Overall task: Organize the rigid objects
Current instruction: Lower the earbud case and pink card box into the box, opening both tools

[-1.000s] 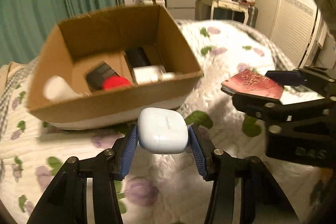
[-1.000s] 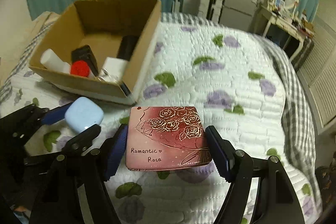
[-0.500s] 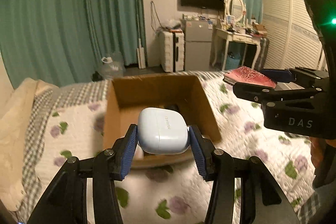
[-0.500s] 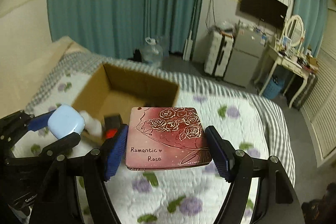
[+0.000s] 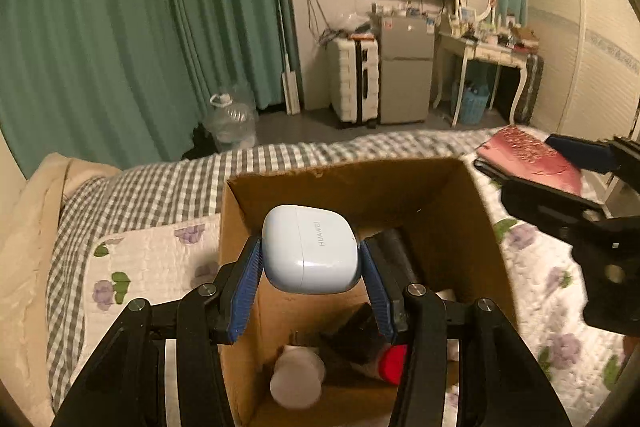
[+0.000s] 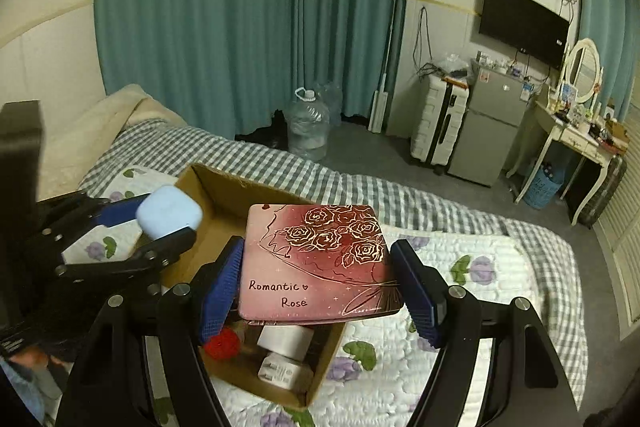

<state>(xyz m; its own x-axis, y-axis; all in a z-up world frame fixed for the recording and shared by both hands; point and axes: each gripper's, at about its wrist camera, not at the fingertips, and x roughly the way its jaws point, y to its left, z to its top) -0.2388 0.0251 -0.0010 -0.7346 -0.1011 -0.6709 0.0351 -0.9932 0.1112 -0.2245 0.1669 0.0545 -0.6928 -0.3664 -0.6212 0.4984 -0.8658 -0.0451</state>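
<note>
My left gripper (image 5: 311,261) is shut on a pale blue earbud case (image 5: 310,253) and holds it above the open cardboard box (image 5: 472,219) on the bed. My right gripper (image 6: 316,277) is shut on a flat pink "Romantic Rose" case (image 6: 316,263), held level over the same box (image 6: 208,223). The left gripper with the earbud case (image 6: 168,213) shows at the left of the right wrist view. The pink case (image 5: 528,155) shows at the right of the left wrist view. Inside the box lie a red cap (image 6: 222,345), a white charger (image 6: 282,369), a white bottle (image 5: 296,381) and dark items.
The box sits on a floral quilt (image 6: 460,307) over a checked sheet (image 5: 160,187). A beige pillow (image 6: 120,123) lies at the left. Beyond the bed are a water jug (image 6: 308,131), suitcase (image 6: 438,119), small fridge (image 6: 490,131) and dressing table (image 6: 576,135).
Both grippers have risen and moved forward over the box while keeping hold of their objects. The views tilted up, then dipped again, so the box now lies directly below.
</note>
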